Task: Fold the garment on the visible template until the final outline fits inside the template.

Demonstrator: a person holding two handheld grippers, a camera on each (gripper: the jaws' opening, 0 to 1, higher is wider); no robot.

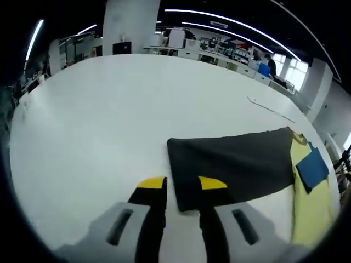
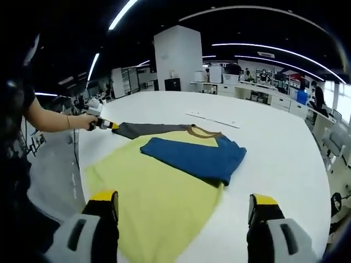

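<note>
Left gripper view: the left gripper [image 1: 182, 185] has its jaws apart, straddling the near corner of the garment's dark grey sleeve [image 1: 233, 164] without gripping it. The sleeve runs toward 3 o'clock, meeting the yellow body [image 1: 313, 211] and blue panel [image 1: 312, 169] on the white table [image 1: 98, 120].

Right gripper view: a person's hand [image 2: 82, 121] at 9 o'clock holds the left gripper at the sleeve tip. The garment [image 2: 159, 203] lies flat at centre. The right gripper [image 2: 184, 204] stands wide apart, empty, above the yellow hem. Template not discernible.
</note>
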